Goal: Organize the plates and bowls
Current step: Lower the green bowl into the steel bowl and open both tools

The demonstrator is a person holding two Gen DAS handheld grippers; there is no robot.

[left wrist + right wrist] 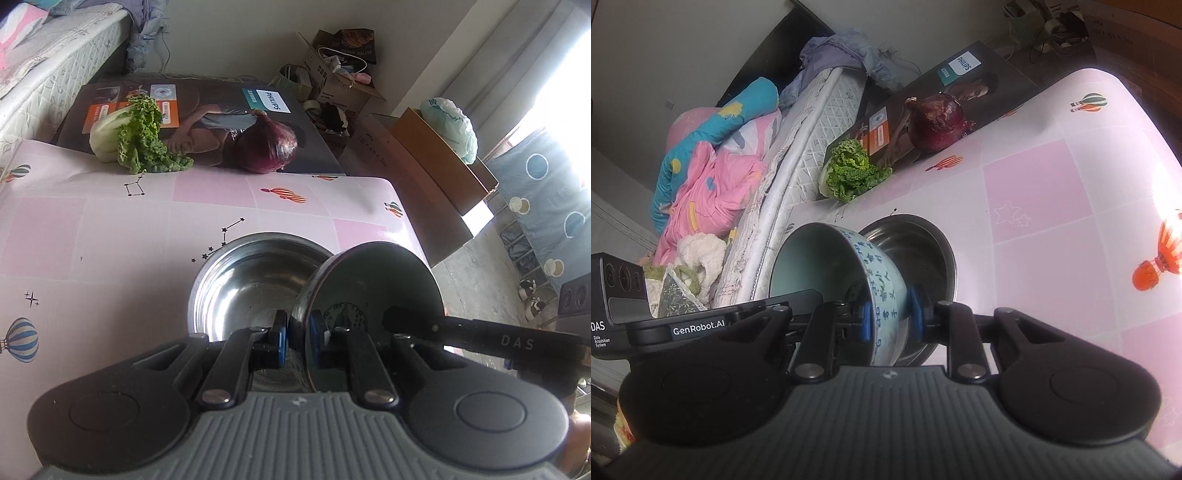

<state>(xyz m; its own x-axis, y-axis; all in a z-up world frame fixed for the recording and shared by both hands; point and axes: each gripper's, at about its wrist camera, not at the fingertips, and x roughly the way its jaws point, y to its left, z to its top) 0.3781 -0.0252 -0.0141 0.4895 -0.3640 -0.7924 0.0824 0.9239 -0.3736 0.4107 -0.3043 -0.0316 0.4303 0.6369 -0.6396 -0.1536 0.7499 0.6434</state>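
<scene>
Left wrist view: the left tool [298, 338] is seen closed narrowly on the rim of a pale blue ceramic bowl [373, 284], which is held tipped on its side with its opening turned to the right; one blue pad [281, 341] is set against the outer wall and the other against the inner face. A steel bowl [251, 280] is placed upright on the desk [110, 236], just behind and left of the held bowl, partly overlapped by it. The desk is covered in a pink checked sheet printed with balloons and stars. At its far edge a leafy cabbage [133, 136] and a red onion [267, 146] are laid against a dark printed box [207, 107]. The arm of the other tool, marked DAS, is seen entering from the right. Right wrist view: the right tool [891, 319] is seen clamped on the wall of the same ceramic bowl [875, 273], lettered in dark characters, with its opening turned to the left; the blue pads [916, 314] are pressed on either side of the wall. The steel bowl [919, 251] is shown directly behind it on the desk [1052, 206]. The cabbage [851, 171] and onion [936, 122] are found at the far edge, beside a bed [798, 155] piled with pink bedding.
</scene>
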